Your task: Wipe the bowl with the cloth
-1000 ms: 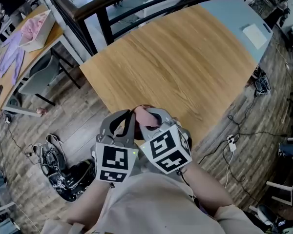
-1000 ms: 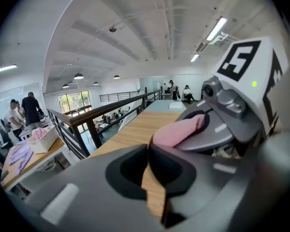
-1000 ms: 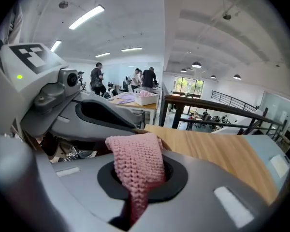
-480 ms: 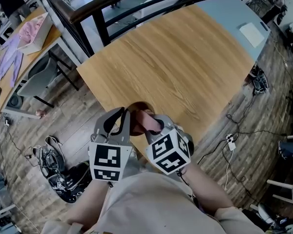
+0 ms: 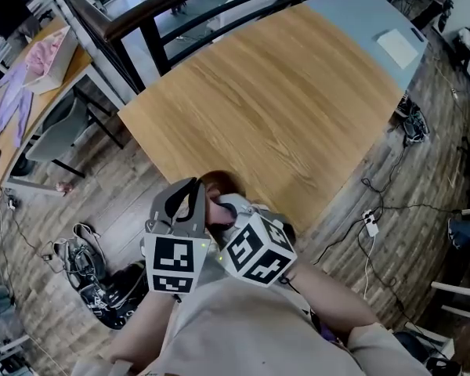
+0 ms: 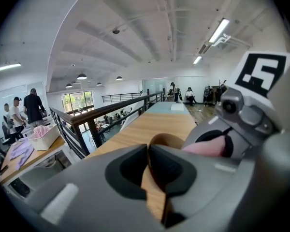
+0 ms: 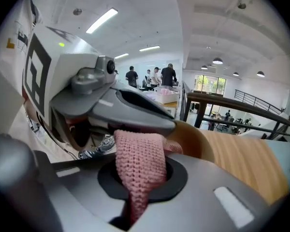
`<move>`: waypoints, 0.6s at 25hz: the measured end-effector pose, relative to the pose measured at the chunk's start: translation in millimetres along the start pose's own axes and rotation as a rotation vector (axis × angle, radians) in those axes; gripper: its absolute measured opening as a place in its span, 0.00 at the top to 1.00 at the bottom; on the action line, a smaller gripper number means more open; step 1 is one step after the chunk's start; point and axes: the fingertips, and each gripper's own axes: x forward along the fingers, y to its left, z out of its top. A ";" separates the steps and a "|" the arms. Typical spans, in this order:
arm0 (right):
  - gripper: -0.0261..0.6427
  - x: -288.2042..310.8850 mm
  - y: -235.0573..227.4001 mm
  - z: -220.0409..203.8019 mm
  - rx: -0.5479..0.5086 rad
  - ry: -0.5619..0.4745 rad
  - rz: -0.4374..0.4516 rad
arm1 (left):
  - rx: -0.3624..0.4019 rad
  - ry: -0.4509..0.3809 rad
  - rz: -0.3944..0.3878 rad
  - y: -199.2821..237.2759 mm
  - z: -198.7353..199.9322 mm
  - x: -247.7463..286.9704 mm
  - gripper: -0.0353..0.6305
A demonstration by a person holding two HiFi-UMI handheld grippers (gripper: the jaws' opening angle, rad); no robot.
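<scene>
Nearest the camera a light shirt (image 5: 243, 327) is seen, and both forearms are stretched out from it, with the two tools held side by side. The left gripper (image 5: 197, 190) is shut on the wall of the brown bowl (image 5: 221, 183). In the left gripper view a thin strip of the bowl's wood is pinched between the dark pads, and the jaws have just been drawn a little closer on it. The right gripper (image 5: 229, 208) is clamped on the pink knitted cloth (image 7: 139, 170), which is caught between its pads and led up to the bowl's rim, beneath a finger of the left gripper.

The bowl is held at the near edge of the wooden table (image 5: 282, 108); whether it is resting on the top cannot be told. On the plank floor a dark heap of gear (image 5: 102, 280) is seen to the left, and a white power strip (image 5: 370, 224) with cables to the right. Farther off, a white sheet (image 5: 397, 48) is laid on the table's pale blue end. A dark railing (image 5: 141, 22) is set along the far side, and beyond it a second table (image 5: 19, 143) is spread with pink and lilac fabric.
</scene>
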 end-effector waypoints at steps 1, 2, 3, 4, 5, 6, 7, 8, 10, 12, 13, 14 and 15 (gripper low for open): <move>0.94 -1.7 -0.5 4.5 -0.006 -0.022 0.003 | -0.001 -0.003 0.001 -1.0 0.4 -1.6 0.92; 0.94 -3.4 -1.9 8.2 -0.011 -0.038 0.003 | -0.001 -0.008 0.003 -1.3 1.5 -3.3 0.92; 0.94 -4.8 -4.0 11.4 -0.017 -0.048 0.000 | 0.000 -0.014 0.006 -1.0 3.3 -4.9 0.93; 0.94 -5.9 -6.5 14.1 -0.023 -0.055 -0.008 | 0.002 -0.020 0.009 -0.3 5.5 -6.1 0.93; 0.94 -6.7 -9.5 16.4 -0.027 -0.060 -0.021 | 0.006 -0.025 0.010 0.2 7.8 -7.0 0.93; 0.94 -7.3 -13.0 18.1 -0.029 -0.064 -0.039 | 0.012 -0.029 0.009 0.1 9.9 -7.5 0.93; 0.94 -7.8 -17.1 19.3 -0.026 -0.070 -0.062 | 0.021 -0.033 0.009 -0.3 11.8 -7.8 0.93; 0.94 -8.0 -21.5 20.2 -0.017 -0.080 -0.086 | 0.035 -0.037 0.012 -0.7 13.5 -8.3 0.93; 0.94 -8.2 -29.9 22.2 0.013 -0.104 -0.130 | 0.073 -0.043 0.023 -0.9 15.7 -10.0 0.93; 0.94 -10.1 -39.4 22.9 0.042 -0.118 -0.181 | 0.096 -0.042 0.024 -1.8 15.8 -11.3 0.93; 0.94 -12.2 -45.3 22.1 0.055 -0.118 -0.212 | 0.097 -0.039 0.019 -2.9 15.0 -11.4 0.93; 0.94 -14.6 -51.2 20.6 0.072 -0.116 -0.241 | 0.094 -0.036 0.015 -3.9 14.0 -11.4 0.93; 0.94 -16.9 -56.4 18.7 0.091 -0.115 -0.263 | 0.093 -0.037 0.017 -4.4 13.5 -11.5 0.93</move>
